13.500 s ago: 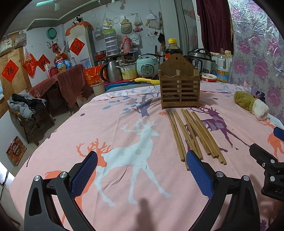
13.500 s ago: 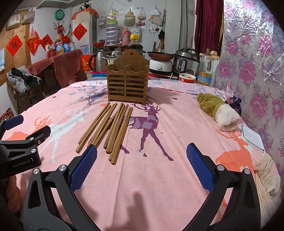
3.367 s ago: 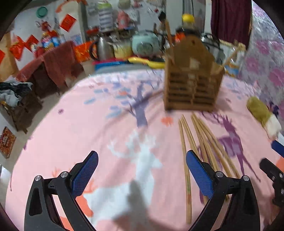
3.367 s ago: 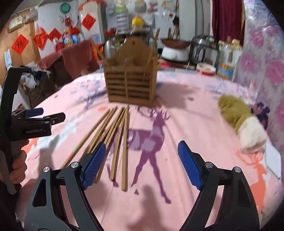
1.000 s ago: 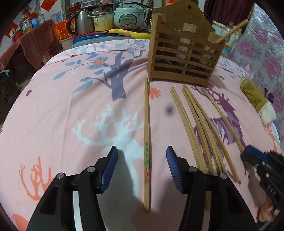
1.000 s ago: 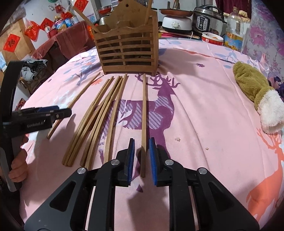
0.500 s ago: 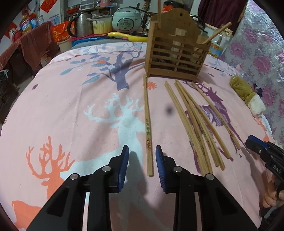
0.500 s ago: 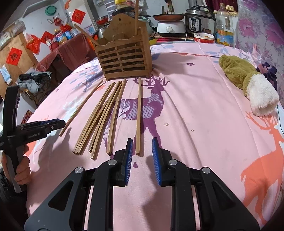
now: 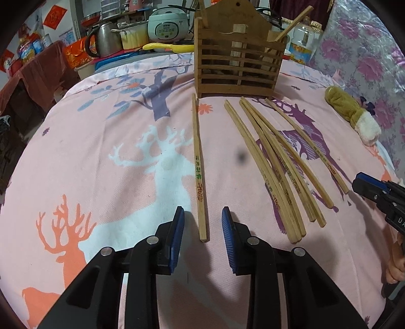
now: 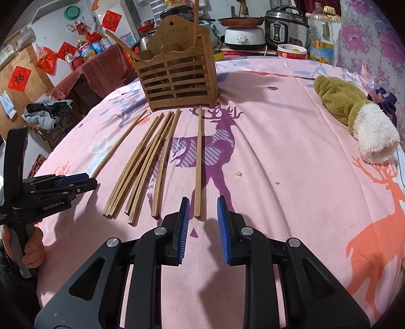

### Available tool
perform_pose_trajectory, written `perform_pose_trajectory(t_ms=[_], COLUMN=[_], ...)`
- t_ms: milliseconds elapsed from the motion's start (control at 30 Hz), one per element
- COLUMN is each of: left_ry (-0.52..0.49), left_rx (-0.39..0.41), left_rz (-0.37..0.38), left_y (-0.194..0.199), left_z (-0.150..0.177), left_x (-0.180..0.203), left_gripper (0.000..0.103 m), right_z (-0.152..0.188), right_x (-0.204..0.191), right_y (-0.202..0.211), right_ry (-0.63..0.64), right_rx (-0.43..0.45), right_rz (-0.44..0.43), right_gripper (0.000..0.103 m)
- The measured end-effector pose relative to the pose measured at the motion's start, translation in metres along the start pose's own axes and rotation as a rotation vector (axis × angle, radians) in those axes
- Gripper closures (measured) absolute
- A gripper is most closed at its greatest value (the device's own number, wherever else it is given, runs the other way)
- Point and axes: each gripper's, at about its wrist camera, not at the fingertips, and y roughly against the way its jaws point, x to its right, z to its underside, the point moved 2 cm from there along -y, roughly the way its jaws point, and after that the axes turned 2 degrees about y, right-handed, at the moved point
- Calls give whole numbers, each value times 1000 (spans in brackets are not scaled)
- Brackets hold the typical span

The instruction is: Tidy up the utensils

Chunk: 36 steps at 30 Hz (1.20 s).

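both grippers backed off slightly; left gripper [image 9: 202, 235] fingers apart, lone chopstick [image 9: 198, 167] pointing twelve o'clock between them.

Home kitchen: rice cooker [image 9: 168, 24], kettle [image 9: 106, 43], pressure cooker [image 10: 286, 27].

Chopsticks [image 10: 141, 164] lie on table [image 10: 291, 151] before wooden holder [image 10: 177, 78].

A crowded kitchen corner beyond my pink deer-print tablecloth [image 9: 106, 141].

Past it I see a white rice cooker [image 9: 168, 24], a steel kettle [image 9: 105, 43], a black pressure cooker [image 10: 286, 27], a maroon-draped side table [image 10: 101, 68], red paper wall decorations [image 10: 111, 20], and purple floral wall covering [image 9: 374, 50] on my right.
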Motion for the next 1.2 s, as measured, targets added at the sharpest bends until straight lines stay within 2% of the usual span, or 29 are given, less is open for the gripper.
perform_pose_trajectory(t_ms=[467, 500, 533, 700, 1200], left_ry=[-15, -16, -18, -31, 6], left_rx=[6, 6, 6, 15, 157], left_rz=[-25, -21, -12, -4, -5], left_y=[-1, -1, 0, 3, 37], left_z=[-1, -1, -1, -1, -10], left_x=[3, 3, 3, 7, 0], left_gripper=[77, 84, 96, 97, 97], right_z=[5, 5, 5, 5, -5], right_x=[-6, -9, -11, -10, -12], right_y=[-20, -20, -20, -15, 13], right_ry=[45, 64, 69, 67, 68], right_rx=[-57, -50, -49, -27, 111], right_rz=[48, 64, 60, 54, 63], right_gripper=[79, 84, 94, 96, 97])
